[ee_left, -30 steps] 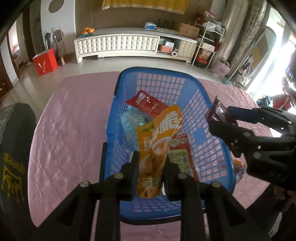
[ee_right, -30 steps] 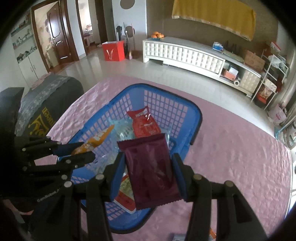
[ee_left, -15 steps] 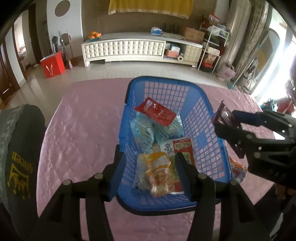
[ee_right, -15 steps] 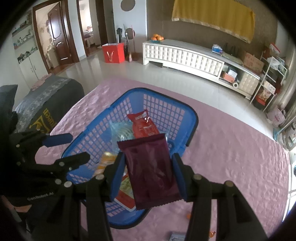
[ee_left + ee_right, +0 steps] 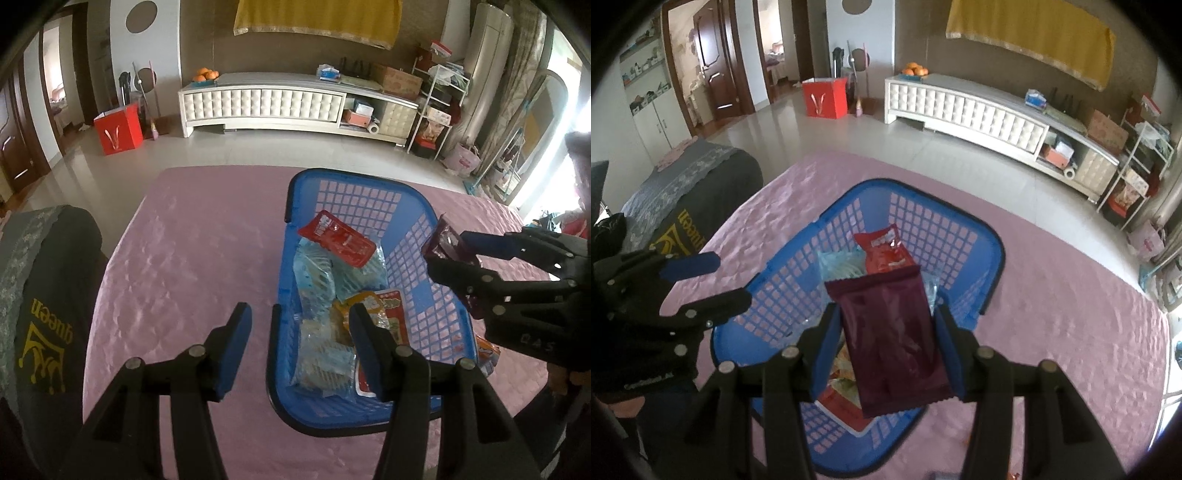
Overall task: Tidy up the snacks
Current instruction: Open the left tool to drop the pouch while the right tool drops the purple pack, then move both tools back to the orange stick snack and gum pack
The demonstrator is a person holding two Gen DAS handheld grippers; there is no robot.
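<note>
Left wrist view looks down on a blue basket (image 5: 413,206) standing on a bench covered with a pink cloth (image 5: 192,243). The left tongs (image 5: 301,347) fill the lower middle of the frame, their jaws apart with nothing between the pads: one finger hangs over the cloth just left of the basket's rim, the other over the snacks inside. Those jaws have just been opening. An orange packet (image 5: 364,306) lies loose in the basket near that finger, on top of clear blue-tinted bags (image 5: 314,273). A red pouch (image 5: 338,238) sits higher in the basket, toward its far wall, and a red-and-white packet (image 5: 393,314) lies at the right of the pile. At the right edge of the frame the right tongs (image 5: 448,258) reach in above the basket's right rim.

Right wrist view shows the right tongs (image 5: 886,332) in the lower middle of the frame, clamped on a dark maroon packet (image 5: 890,332) held flat between the blue pads, above the basket's (image 5: 982,236) near end. The left tongs (image 5: 713,280) appear at the left edge, jaws spread. Something orange, possibly another snack, peeks from behind the basket's right side in the left wrist view, too hidden to name.
</note>
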